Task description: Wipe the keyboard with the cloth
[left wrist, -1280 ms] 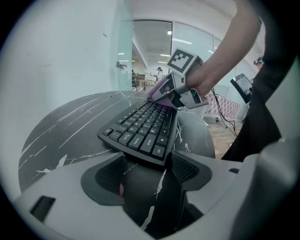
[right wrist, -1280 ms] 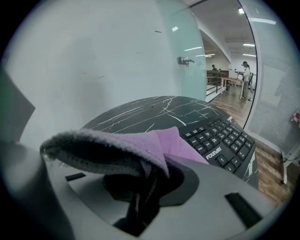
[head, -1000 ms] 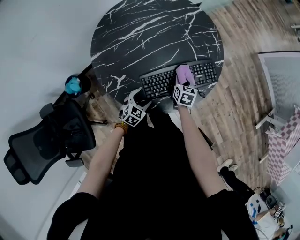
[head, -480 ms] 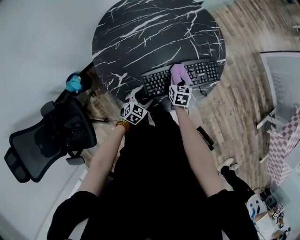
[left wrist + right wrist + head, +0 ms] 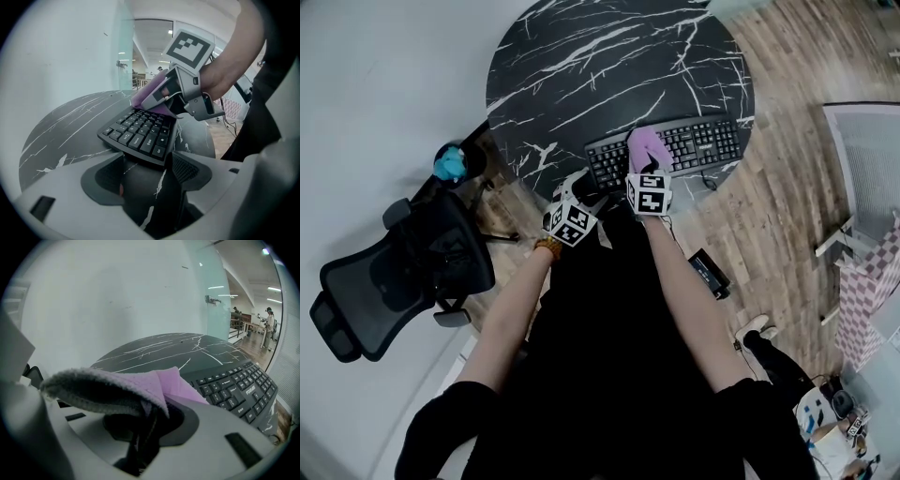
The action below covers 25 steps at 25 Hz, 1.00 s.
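Purple cloth point(image 5: 649, 147) being wiped across a black keyboard point(image 5: 698, 141) on a round marble table point(image 5: 581, 66).
The right gripper point(image 5: 647, 173), clamped on the cloth, has slid it leftward to mid-keyboard (left keys probably remain). The left gripper point(image 5: 584, 190) waits, jaws apart, at the keyboard's near left corner.

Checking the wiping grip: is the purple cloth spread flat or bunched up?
Bunched: the purple fleecy cloth folds over itself, pinched in the right gripper over the black keyboard.
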Each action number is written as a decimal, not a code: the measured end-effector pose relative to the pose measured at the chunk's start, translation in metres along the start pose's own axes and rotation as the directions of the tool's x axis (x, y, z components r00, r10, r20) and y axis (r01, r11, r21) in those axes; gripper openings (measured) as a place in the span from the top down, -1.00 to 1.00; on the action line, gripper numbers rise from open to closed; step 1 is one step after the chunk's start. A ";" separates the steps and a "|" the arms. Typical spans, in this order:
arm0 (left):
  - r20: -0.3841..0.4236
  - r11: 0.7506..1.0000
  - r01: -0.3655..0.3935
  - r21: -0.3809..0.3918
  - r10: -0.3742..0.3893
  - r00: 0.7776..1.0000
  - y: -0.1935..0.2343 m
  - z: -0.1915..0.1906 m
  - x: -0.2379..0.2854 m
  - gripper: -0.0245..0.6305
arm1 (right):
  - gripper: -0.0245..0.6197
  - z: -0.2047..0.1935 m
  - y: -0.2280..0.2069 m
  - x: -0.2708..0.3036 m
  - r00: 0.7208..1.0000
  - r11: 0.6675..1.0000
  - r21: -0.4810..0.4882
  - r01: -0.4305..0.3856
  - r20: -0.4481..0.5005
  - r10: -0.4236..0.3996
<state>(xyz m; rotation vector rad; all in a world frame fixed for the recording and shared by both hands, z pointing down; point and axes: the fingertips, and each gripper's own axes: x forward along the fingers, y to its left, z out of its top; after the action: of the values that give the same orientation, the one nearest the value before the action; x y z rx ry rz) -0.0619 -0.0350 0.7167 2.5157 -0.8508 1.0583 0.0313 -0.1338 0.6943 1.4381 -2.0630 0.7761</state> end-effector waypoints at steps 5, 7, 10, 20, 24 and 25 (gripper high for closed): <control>-0.002 1.000 -0.003 -0.002 0.003 1.000 0.001 0.001 0.001 -0.02 | 0.68 -0.001 0.015 0.003 0.999 0.997 -0.073 -0.037 -0.011 0.036; -0.003 1.000 -0.002 -0.001 0.002 1.000 0.001 0.001 0.001 -0.02 | 0.68 -0.001 0.022 0.004 0.998 0.995 -0.086 -0.057 -0.007 0.056; -0.004 1.000 -0.002 0.000 0.002 1.000 0.001 0.000 0.000 -0.02 | 0.68 -0.002 0.033 0.002 0.997 0.992 -0.097 -0.079 -0.020 0.078; -0.008 1.000 -0.004 -0.006 0.004 1.000 0.001 0.001 0.000 -0.02 | 0.68 -0.005 0.049 0.001 0.992 0.973 -0.191 -0.127 -0.040 0.121; -0.010 1.000 -0.007 -0.010 0.007 1.000 0.000 0.001 0.000 -0.02 | 0.68 -0.009 0.066 0.000 0.983 0.956 -0.230 -0.182 -0.052 0.175; -0.009 1.000 -0.009 -0.011 0.008 1.000 0.000 0.001 0.000 -0.02 | 0.68 -0.010 0.070 0.000 0.981 0.951 -0.240 -0.196 -0.056 0.188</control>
<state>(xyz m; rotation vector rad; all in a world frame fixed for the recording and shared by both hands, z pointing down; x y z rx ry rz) -0.0615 -0.0359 0.7159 2.4985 -0.8632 1.0644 -0.0344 -0.1071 0.6896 1.0964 -2.2080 0.5889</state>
